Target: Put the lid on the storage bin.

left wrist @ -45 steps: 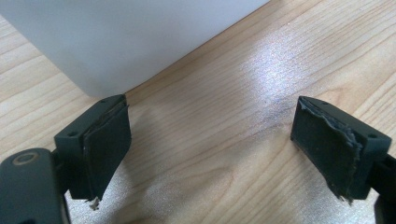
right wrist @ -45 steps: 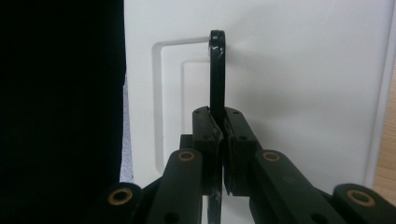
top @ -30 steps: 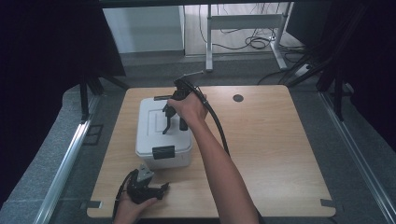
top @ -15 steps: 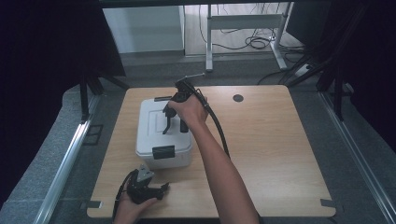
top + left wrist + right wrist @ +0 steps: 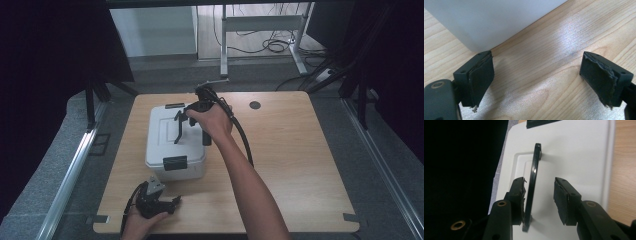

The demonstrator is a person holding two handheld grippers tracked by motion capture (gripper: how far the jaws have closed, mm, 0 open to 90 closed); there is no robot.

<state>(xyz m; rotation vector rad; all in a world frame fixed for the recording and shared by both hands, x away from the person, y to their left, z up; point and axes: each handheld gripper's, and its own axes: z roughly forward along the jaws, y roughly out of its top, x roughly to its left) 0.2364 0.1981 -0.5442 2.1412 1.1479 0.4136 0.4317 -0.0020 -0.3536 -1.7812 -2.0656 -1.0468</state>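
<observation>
The right gripper, jaws just opening, has the box's upright black handle between them against one pad, while the left gripper rests open on the surface beside the box

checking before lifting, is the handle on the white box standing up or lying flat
Standing up. In the right gripper view the black handle rises edge-on off the white box lid, between the right gripper's just-opened jaws.

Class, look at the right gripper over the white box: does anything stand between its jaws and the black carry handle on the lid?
Nothing visible does. The right gripper has just been opening, and the upright black handle already stands between its jaws on the white box, close against one pad, with a clear gap to the other.
</observation>
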